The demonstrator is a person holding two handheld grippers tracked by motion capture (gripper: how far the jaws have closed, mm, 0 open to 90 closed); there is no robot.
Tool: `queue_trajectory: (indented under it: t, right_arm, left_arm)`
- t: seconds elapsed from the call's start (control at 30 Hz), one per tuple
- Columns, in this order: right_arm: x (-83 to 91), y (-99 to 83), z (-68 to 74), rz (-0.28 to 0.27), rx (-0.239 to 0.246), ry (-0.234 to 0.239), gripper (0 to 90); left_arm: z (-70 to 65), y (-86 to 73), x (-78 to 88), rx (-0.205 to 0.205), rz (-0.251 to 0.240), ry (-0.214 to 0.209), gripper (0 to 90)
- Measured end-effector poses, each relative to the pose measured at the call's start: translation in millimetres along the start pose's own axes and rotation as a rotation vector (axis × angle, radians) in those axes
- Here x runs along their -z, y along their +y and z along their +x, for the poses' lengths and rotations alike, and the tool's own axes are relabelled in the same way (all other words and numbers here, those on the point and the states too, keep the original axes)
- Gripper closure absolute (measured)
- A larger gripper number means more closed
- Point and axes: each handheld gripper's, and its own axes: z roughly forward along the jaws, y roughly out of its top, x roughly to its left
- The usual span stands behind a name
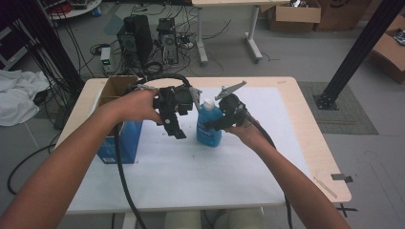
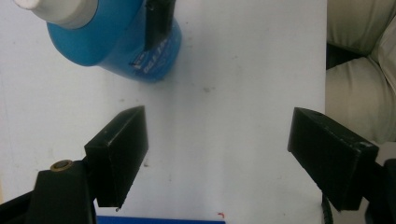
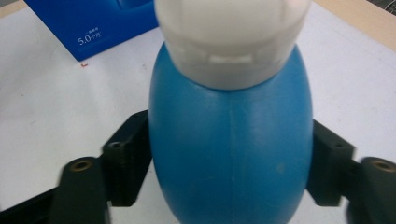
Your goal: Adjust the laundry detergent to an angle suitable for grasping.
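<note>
Blue bottle [image 1: 209, 125] w/ white cap stands upright near the centre of the white table mat [image 1: 200, 167], a bit toward 12 o'clock in the high view. Right gripper [image 1: 216, 125] comes at it from 3 o'clock. In the right gripper view both black jaws sit flush against the bottle's [image 3: 231, 158] blue sides, one at 9 and one at 3 o'clock, no gap visible — pinching the body below the white cap [image 3: 231, 42]. The person's right hand [image 1: 244, 128] holds the gripper from below/behind, cable trailing toward 5 o'clock.

Left gripper [image 1: 174, 125] hangs just beside the bottle at its 9 o'clock, not touching it, pointing down at the mat. In the left gripper view its jaws are spread wide w/ nothing but bare mat [image 2: 224, 140] between them; the bottle [image 2: 116, 42] lies at 11 o'clock of that frame, w/ one dark jaw of the other gripper against its side. Left hand [image 1: 138, 107] grips the body of the left gripper.

Blue cardboard box [image 1: 119, 133], top flaps open, stands at 9 o'clock on the table, left of both grippers, apart from the bottle. In the right gripper view its blue side [image 3: 93, 28] w/ white print shows at 11 o'clock behind the bottle.
</note>
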Motion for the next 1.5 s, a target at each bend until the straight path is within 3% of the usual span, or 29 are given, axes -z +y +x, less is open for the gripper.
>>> queue_trajectory:
  t: [0.07, 0.23, 0.43, 0.6, 0.93, 1.2, 1.5]
  right_arm:
    - [1.0, -0.2, -0.6, -0.005, 0.008, -0.008, 36.9]
    - [2.6, -0.5, 3.4, -0.017, 0.064, -0.053, 40.2]
    - [3.6, 0.5, 4.6, -0.011, 0.050, -0.075, 40.8]
    - [7.1, 2.0, 8.2, -0.004, 0.081, -0.078, 40.9]
    - [29.6, 0.5, 10.8, -0.004, 0.107, -0.050, 41.0]
    - [56.6, -10.8, 27.9, -0.006, 0.176, 0.018, 41.0]
    - [67.2, -23.0, 49.2, -0.015, 0.234, 0.100, 40.9]
  left_arm:
    - [-0.2, -0.7, 0.1, 0.007, 0.000, -0.002, 20.9]
    - [0.7, -2.0, 0.4, 0.006, 0.004, 0.000, 21.3]
    - [0.6, -1.9, -0.5, 0.007, 0.002, -0.001, 21.6]
    - [0.2, -1.8, -0.3, 0.008, 0.005, -0.002, 21.5]
    - [0.0, 0.9, -0.7, -0.002, 0.006, 0.000, 21.5]
    - [-1.6, 3.1, -1.0, -0.005, 0.012, 0.006, 21.6]
    - [-3.3, 5.8, -1.8, -0.003, 0.020, -0.002, 21.6]
